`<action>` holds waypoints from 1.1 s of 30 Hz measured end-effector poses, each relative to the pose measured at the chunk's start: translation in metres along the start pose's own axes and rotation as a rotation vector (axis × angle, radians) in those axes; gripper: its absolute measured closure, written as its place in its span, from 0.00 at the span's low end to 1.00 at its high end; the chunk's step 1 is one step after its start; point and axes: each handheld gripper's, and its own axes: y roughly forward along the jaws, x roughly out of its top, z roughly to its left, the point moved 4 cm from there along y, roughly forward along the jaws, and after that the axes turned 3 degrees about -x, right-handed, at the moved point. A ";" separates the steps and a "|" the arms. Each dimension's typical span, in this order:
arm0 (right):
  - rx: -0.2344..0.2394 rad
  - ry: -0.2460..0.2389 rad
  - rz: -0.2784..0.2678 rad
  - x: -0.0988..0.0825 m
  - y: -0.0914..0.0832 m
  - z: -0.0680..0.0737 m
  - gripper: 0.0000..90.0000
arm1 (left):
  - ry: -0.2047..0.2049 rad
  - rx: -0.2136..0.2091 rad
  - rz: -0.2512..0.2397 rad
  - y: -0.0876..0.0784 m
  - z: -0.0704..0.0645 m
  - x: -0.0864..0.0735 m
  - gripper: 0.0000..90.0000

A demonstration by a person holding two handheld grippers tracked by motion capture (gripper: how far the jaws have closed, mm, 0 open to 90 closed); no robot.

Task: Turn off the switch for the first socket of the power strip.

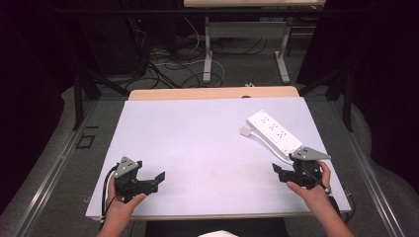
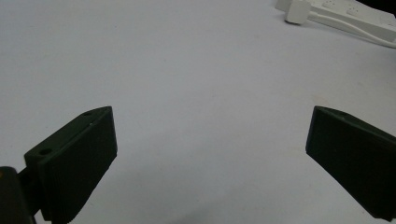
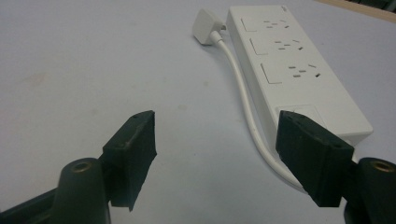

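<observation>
A white power strip lies at an angle on the right side of the white board. Its white plug rests on the board beside its far end, with the cord curving back along the strip. My right gripper is held near the board's front right corner, open and empty, just short of the strip's near end. In the right gripper view the strip, plug and cord lie ahead of the open right gripper. My left gripper sits at the front left, open and empty, over bare board.
The board lies on a wooden table whose edge shows behind it. Beyond stand another table's legs and loose cables on the floor. In the left gripper view the power strip and plug lie far off.
</observation>
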 end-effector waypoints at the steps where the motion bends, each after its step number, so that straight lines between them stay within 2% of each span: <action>1: 0.000 0.000 0.000 0.000 0.000 0.000 0.31 | 0.001 0.001 -0.001 0.000 0.000 0.000 0.02; 5: 0.015 -0.008 0.010 0.005 0.002 0.000 0.33 | -0.001 0.002 -0.005 0.000 0.000 0.000 0.03; 15: 0.003 0.012 0.025 0.019 0.003 -0.011 0.38 | -0.001 0.004 -0.005 0.000 0.000 0.000 0.03; 21: 0.011 0.055 0.044 0.027 0.005 -0.019 0.39 | 0.000 0.004 -0.004 0.000 0.000 0.000 0.03; 31: 0.005 0.029 0.037 0.041 0.007 -0.027 0.43 | -0.001 0.006 -0.004 0.000 0.001 0.000 0.03; 33: 0.017 0.026 0.039 0.044 0.007 -0.027 0.43 | 0.000 0.008 -0.005 0.000 0.002 0.000 0.03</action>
